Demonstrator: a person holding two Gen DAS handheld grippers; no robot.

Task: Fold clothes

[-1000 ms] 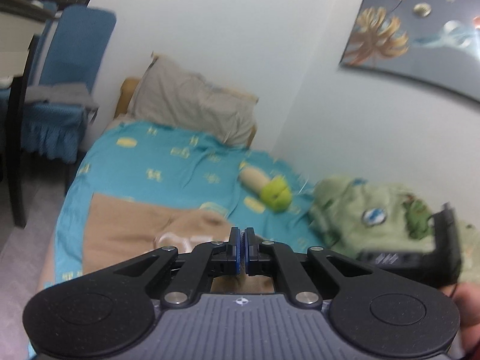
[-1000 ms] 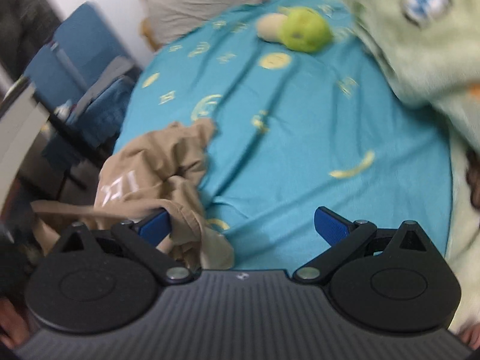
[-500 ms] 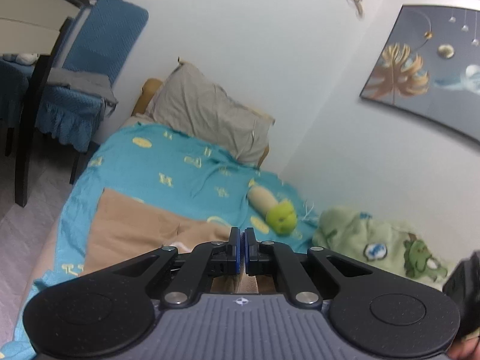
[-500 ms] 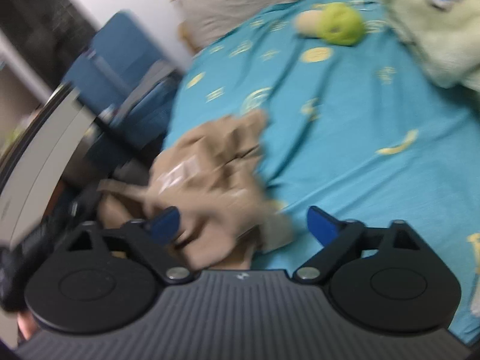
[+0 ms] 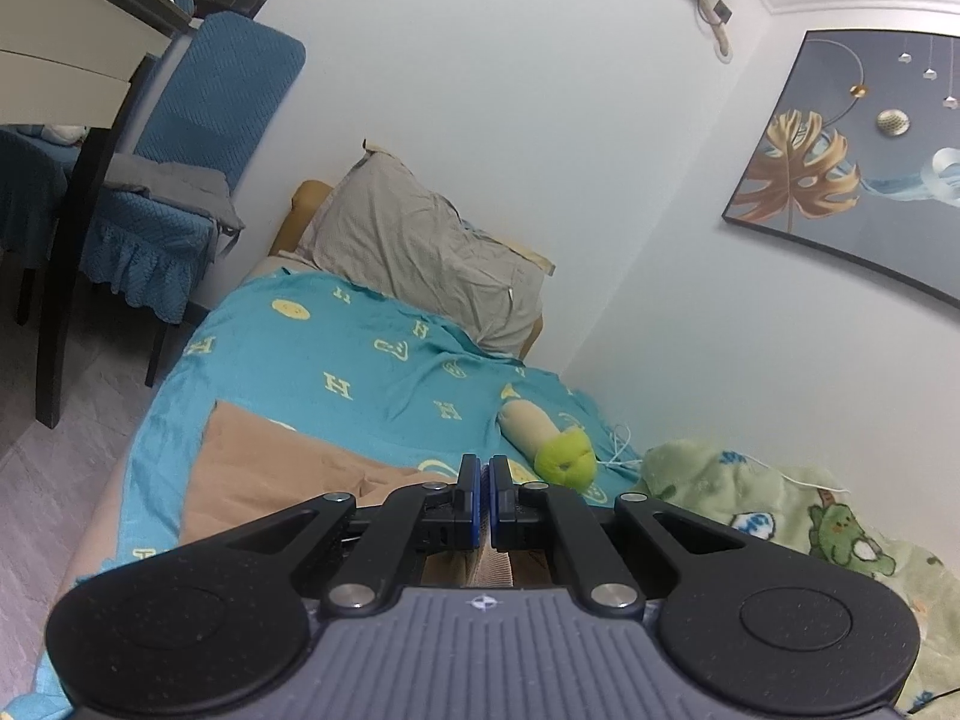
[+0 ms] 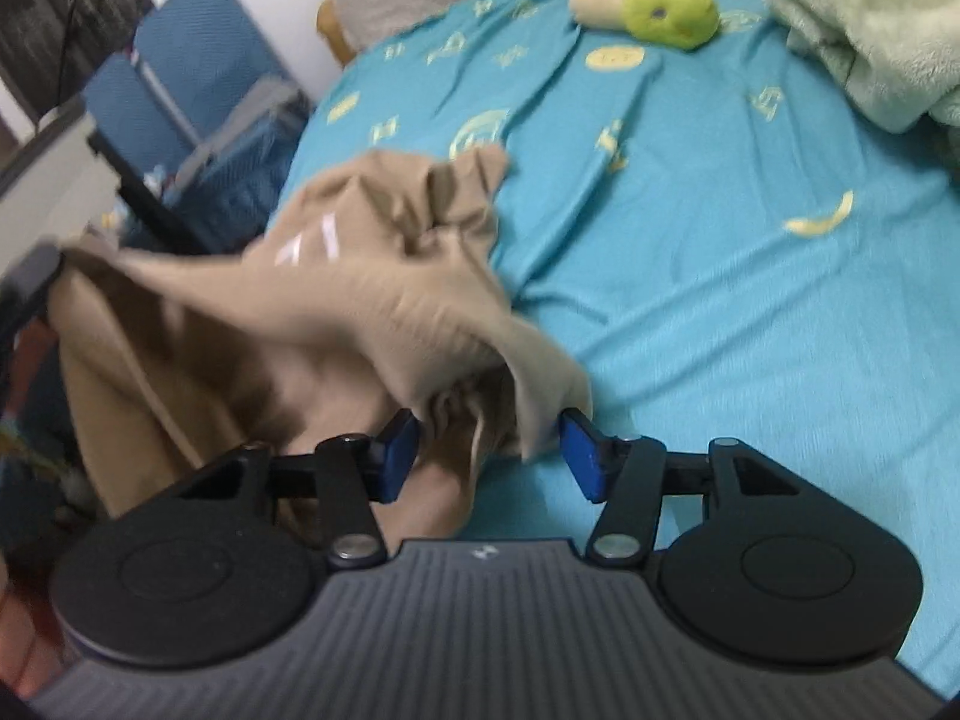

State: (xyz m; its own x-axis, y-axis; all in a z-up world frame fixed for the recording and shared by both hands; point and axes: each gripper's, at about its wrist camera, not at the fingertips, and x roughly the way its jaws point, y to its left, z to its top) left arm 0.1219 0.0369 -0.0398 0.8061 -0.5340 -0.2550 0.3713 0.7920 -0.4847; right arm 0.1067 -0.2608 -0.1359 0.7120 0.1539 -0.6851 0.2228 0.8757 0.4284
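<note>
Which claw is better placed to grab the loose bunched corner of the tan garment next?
Right. The right claw is closing around the tan garment, whose bunched corner lies between its fingers; the left claw is already shut on the fabric.

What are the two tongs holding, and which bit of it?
The left tongs are shut on an edge of the tan garment. The right tongs are closing around a bunched fold of it, not yet pinching.

right tool [image 6: 487, 450] moved in, closing around tan garment [image 6: 336, 312].
</note>
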